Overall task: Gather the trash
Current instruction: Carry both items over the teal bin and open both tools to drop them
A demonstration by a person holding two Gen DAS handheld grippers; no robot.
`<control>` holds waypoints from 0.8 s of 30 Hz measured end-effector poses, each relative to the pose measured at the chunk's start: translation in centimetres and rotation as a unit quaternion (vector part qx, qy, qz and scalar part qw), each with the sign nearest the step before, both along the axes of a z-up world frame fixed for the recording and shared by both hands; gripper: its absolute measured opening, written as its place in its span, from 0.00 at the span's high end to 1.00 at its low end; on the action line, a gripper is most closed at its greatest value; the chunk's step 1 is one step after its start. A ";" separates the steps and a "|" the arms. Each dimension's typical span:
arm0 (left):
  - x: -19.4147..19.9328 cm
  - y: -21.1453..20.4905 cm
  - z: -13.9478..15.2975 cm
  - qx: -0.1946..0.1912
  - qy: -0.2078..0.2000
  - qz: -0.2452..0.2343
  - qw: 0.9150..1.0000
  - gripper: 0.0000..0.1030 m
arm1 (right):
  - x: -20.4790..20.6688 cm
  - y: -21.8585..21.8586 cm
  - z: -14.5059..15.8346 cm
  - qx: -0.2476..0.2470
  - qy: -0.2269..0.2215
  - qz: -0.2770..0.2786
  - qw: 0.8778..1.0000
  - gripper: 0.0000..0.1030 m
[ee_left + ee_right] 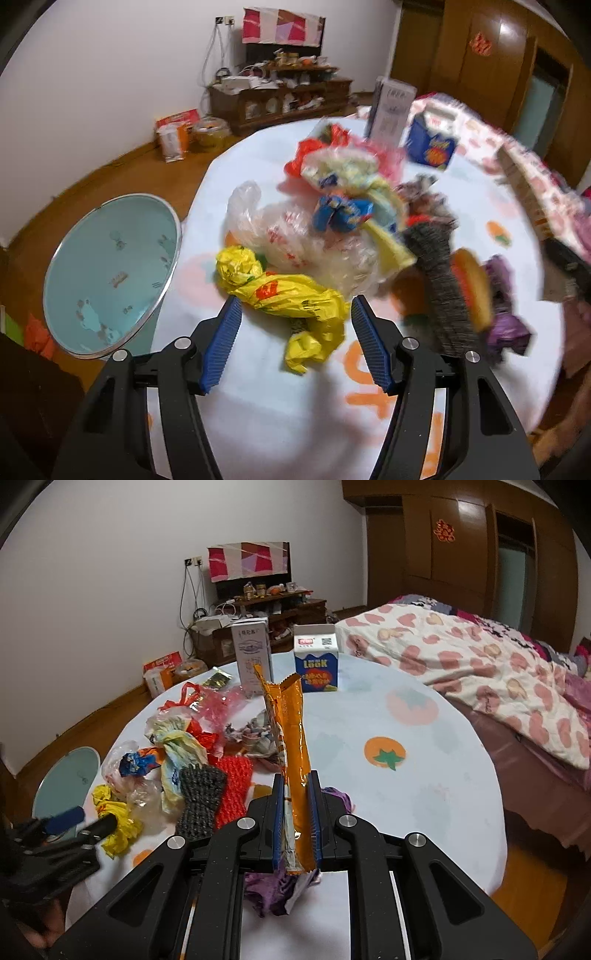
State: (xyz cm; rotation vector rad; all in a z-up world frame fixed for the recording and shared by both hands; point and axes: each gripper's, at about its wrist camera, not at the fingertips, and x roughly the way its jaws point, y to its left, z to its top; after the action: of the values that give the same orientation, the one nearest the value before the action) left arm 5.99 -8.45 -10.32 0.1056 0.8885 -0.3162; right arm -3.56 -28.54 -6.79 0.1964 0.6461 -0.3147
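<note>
Between the right gripper's (297, 805) clamped pads stands one glossy orange wrapper (291, 760); the left gripper (293, 306) gapes around one crinkled yellow bag (284, 295).

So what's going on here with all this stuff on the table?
Someone is clearing trash off a round table with a handheld claw in each hand. The right claw is shut on a long orange wrapper, held upright. The left claw is open, its fingers on either side of a crumpled yellow bag. A light blue bin sits beside the table.
</note>
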 end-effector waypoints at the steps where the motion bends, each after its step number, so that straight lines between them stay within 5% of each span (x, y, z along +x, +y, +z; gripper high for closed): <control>1: 0.3 -0.2 -0.8 0.006 0.007 0.001 1.000 0.47 | 0.0 -0.2 -0.1 0.003 -0.001 -0.001 1.000 0.87; 4: 0.7 -0.2 -2.1 -0.011 0.034 -0.010 0.999 0.69 | -0.2 -0.2 -0.3 0.007 -0.001 0.002 1.000 0.87; 20: -1.7 7.1 4.5 -0.033 -0.057 0.017 0.998 0.71 | 0.0 3.4 1.9 -0.011 -0.028 0.039 0.999 0.87; 24: -1.6 9.3 5.8 -0.005 -0.083 0.033 0.996 0.71 | 1.0 5.9 2.6 -0.007 -0.033 0.071 0.997 0.87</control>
State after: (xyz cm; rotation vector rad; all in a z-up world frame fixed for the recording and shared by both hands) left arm 4.36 0.88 -4.50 0.0921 0.7243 -0.2452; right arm -2.57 -22.66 -4.15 0.1452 0.5884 -0.1747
